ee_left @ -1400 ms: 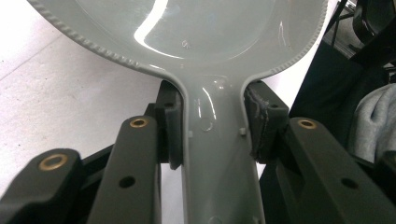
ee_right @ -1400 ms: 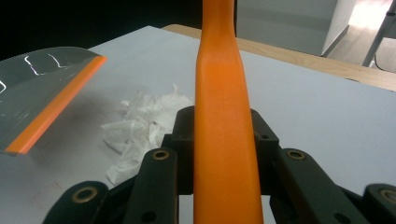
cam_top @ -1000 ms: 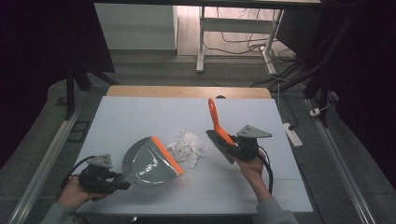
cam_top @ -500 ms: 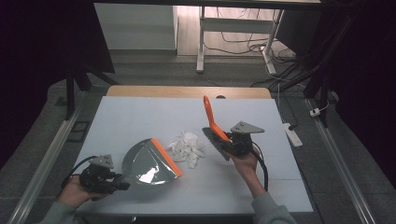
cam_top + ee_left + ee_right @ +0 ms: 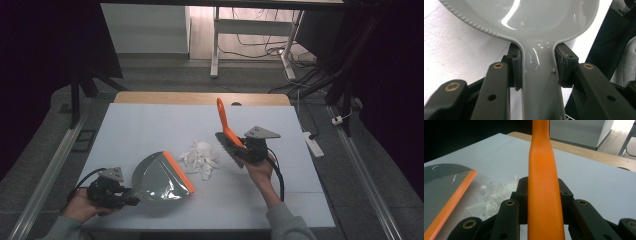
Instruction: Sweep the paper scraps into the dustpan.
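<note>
A grey dustpan [image 5: 159, 178] with an orange lip lies on the white table, its mouth facing a small pile of torn white paper [image 5: 201, 158]. My left gripper [image 5: 120, 192] is shut on the dustpan's grey handle [image 5: 539, 82], with a pad pressed on each side. My right gripper [image 5: 243, 148] is shut on a brush with an orange handle [image 5: 544, 192]. The handle [image 5: 223, 122] points up and away, and the dark brush head [image 5: 227, 148] sits just right of the paper pile [image 5: 490, 197]. The dustpan's orange lip [image 5: 450, 202] lies to the left in the right gripper view.
The white table top [image 5: 150, 125] has a wooden strip along its far edge [image 5: 200, 98]. Metal rails run along both sides [image 5: 50, 170]. A white power strip [image 5: 313, 142] lies on the floor to the right. Cables and desk legs [image 5: 216, 45] stand beyond the table.
My right gripper has carried the brush leftward and down toward the paper pile. The dustpan has shifted slightly toward the front of the table.
</note>
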Demonstrator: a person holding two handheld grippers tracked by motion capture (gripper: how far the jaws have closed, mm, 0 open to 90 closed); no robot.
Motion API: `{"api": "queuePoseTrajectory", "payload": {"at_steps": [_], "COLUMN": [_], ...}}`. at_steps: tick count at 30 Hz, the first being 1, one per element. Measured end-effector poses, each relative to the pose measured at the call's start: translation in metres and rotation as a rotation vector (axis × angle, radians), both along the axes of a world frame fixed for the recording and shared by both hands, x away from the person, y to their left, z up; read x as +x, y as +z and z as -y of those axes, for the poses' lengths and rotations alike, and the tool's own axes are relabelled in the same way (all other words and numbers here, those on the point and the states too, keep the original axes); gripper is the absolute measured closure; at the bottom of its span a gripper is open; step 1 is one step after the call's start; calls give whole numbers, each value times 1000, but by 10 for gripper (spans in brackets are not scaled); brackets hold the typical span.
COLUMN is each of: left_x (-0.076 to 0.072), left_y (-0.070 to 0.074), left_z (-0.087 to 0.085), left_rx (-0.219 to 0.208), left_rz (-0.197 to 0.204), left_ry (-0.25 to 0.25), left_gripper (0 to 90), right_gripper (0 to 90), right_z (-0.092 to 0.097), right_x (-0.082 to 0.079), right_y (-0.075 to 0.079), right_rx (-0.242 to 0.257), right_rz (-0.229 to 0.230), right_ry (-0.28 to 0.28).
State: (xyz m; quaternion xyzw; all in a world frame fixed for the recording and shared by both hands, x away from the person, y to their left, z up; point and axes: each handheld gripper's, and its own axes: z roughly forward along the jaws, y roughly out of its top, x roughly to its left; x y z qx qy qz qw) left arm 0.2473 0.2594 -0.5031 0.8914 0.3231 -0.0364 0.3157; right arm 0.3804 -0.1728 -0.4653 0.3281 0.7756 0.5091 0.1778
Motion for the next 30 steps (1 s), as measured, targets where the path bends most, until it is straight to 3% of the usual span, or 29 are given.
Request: {"api": "queuePoseTrajectory", "payload": {"at_steps": [18,30], "left_x": [5,7], "left_y": [-8,-9], "left_z": [6,8], "left_rx": [1,-2], "left_rz": [-23,-27], "left_ry": [-7,-6], "left_gripper": [617,617], "right_gripper": [699,699], "right_z": [-9,-21], "right_x": [10,22], "right_y": [-7,-12], "right_rx": [-15,-50], "right_rz": [-25,-39], "right_ry": [-2,-11]}}
